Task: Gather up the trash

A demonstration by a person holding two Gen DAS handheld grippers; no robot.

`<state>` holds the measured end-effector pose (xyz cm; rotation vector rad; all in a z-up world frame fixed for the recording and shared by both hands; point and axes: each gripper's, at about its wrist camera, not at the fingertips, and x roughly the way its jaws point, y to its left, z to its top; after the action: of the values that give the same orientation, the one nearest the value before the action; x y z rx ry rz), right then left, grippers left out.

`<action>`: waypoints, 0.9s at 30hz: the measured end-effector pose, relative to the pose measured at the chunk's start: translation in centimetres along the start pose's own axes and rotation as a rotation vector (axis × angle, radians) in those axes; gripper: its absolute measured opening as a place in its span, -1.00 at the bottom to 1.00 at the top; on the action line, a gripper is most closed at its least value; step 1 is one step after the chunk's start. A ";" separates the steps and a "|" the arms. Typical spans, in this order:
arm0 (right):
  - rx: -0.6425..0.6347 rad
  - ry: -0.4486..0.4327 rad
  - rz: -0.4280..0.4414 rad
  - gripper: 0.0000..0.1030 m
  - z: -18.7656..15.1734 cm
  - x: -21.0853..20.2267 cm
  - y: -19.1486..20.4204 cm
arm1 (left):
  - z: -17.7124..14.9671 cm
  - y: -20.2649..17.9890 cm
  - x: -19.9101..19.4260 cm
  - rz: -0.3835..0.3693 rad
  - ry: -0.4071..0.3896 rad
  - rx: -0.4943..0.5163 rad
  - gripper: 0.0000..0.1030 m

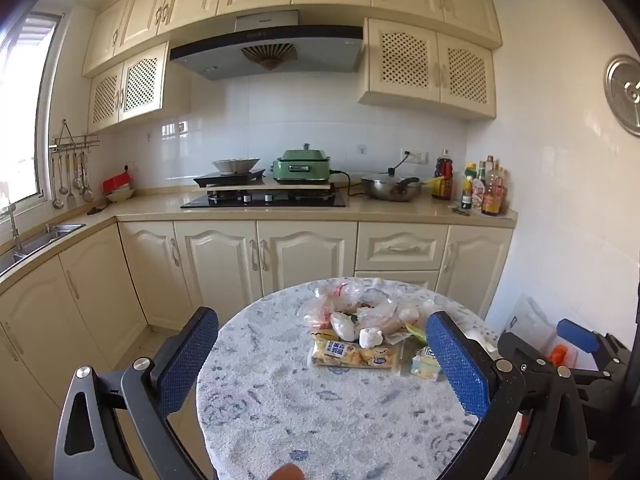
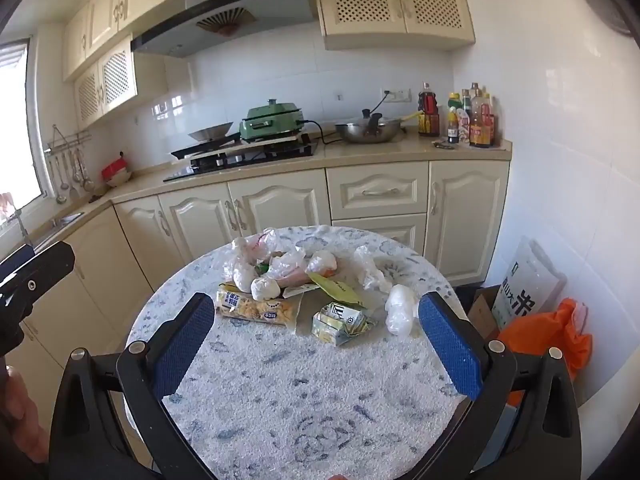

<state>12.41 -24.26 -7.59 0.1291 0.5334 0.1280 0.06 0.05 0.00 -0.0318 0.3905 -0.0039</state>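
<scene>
A heap of trash lies on the far half of a round speckled table (image 1: 304, 408) (image 2: 304, 400): crumpled clear plastic bags (image 1: 352, 308) (image 2: 276, 260), a yellow snack wrapper (image 1: 354, 354) (image 2: 256, 306), a crushed yellow-green carton (image 1: 424, 364) (image 2: 340, 320), a white paper wad (image 1: 370, 337) (image 2: 265, 288) and a white crumpled bag (image 2: 400, 308). My left gripper (image 1: 320, 360) is open and empty, near side of the heap. My right gripper (image 2: 316, 336) is open and empty, just short of the carton; it also shows in the left wrist view (image 1: 576, 340).
Cream kitchen cabinets and a counter (image 1: 400, 210) stand behind the table, with a stove (image 1: 264, 199), a green cooker (image 1: 302, 168), a wok (image 1: 392, 188) and bottles (image 1: 488, 192). An orange bag (image 2: 548, 340), a cardboard box (image 2: 482, 312) and a rice sack (image 2: 528, 284) stand right of the table.
</scene>
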 end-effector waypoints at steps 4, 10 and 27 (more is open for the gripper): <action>-0.007 -0.013 0.004 1.00 0.1 -0.1 0.0 | 0.3 0.3 0.3 -0.014 -0.008 -0.026 0.99; -0.023 -0.036 -0.003 1.00 1.6 -1.1 0.7 | -0.2 0.1 -0.9 0.002 -0.047 -0.023 0.99; -0.082 -0.120 -0.009 1.00 3.4 -3.0 2.5 | -0.1 0.7 -3.0 -0.043 -0.086 -0.061 0.99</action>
<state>11.40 -22.59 -2.82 0.0537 0.4084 0.1322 -2.75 0.81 1.03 -0.1008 0.3040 -0.0333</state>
